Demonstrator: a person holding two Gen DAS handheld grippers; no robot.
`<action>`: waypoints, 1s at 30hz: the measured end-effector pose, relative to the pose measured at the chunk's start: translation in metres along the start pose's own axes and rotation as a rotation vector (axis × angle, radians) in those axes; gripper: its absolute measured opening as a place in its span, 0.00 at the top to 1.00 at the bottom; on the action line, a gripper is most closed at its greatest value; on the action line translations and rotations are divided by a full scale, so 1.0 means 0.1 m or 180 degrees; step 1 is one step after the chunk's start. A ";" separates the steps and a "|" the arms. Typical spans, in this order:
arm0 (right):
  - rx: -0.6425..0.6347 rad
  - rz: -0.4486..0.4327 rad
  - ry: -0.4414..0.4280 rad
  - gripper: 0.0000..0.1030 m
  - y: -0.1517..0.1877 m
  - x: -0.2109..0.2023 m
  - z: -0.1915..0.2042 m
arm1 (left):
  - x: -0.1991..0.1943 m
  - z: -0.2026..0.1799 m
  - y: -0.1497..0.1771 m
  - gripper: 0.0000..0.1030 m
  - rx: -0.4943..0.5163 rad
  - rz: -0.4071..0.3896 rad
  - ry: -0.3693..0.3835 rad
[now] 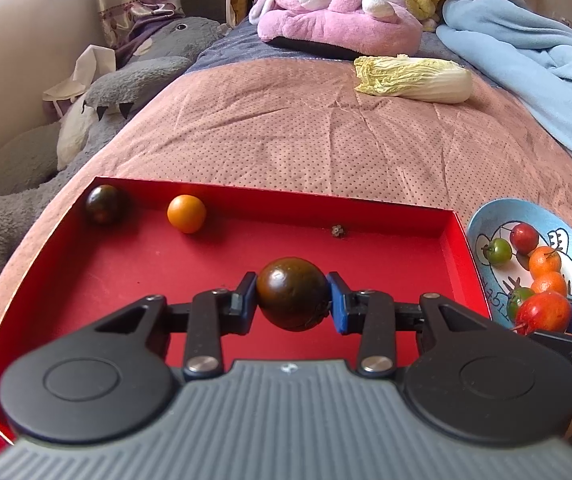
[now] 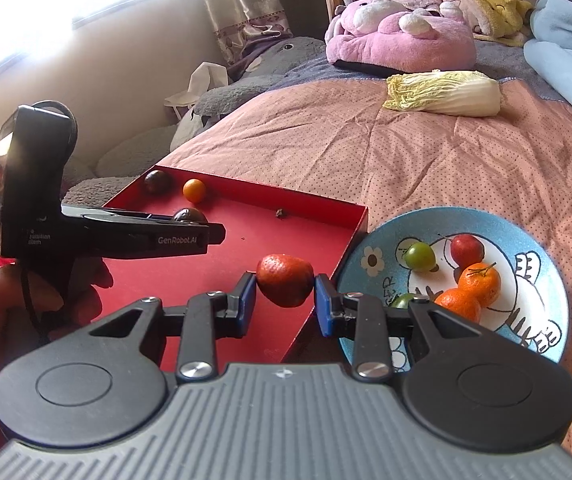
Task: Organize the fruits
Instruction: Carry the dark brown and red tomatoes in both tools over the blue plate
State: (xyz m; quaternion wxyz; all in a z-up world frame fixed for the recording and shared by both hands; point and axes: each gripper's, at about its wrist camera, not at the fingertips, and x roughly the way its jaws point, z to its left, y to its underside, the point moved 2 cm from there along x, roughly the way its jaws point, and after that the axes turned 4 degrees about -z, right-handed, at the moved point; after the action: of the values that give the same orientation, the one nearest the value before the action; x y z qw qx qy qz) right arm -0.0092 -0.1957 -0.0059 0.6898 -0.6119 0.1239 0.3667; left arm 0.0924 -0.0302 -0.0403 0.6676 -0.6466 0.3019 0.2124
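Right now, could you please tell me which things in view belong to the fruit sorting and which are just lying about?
Job in hand:
- red tray
- blue plate of small fruits
- dark fruit in left claw
- red fruit in right claw

Lying about:
- cabbage
- pink plush toy
- blue blanket

A pink bedspread [image 2: 426,152] carries a red tray [image 2: 245,232], blue plate [image 2: 366,248] and cabbage [image 2: 446,94].
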 end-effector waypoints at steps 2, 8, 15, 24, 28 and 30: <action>0.0015 -0.0002 0.0014 0.64 0.01 -0.02 -0.02 | 0.00 -0.01 0.01 0.61 0.0007 0.0005 0.0000; 0.0047 -0.0001 0.0042 0.64 0.04 -0.06 -0.08 | -0.01 -0.03 0.00 0.61 0.0014 -0.0002 0.0003; 0.0078 -0.0015 0.0072 0.64 0.08 -0.12 -0.16 | -0.05 -0.09 -0.03 0.61 0.0051 -0.0025 0.0063; 0.0170 -0.0044 0.0170 0.64 0.13 -0.23 -0.35 | -0.08 -0.32 -0.05 0.61 0.0105 -0.0046 0.0191; 0.0210 -0.0051 0.0219 0.64 0.17 -0.28 -0.45 | -0.11 -0.45 -0.06 0.61 0.0152 -0.0063 0.0261; 0.0231 -0.0053 0.0254 0.64 0.19 -0.30 -0.52 | -0.12 -0.51 -0.07 0.61 0.0176 -0.0072 0.0290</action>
State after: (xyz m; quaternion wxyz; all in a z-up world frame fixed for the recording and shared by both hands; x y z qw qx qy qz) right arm -0.0287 -0.2551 -0.0132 0.7091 -0.6015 0.1594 0.3315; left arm 0.0813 -0.0798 -0.0261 0.6731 -0.6402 0.3304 0.1668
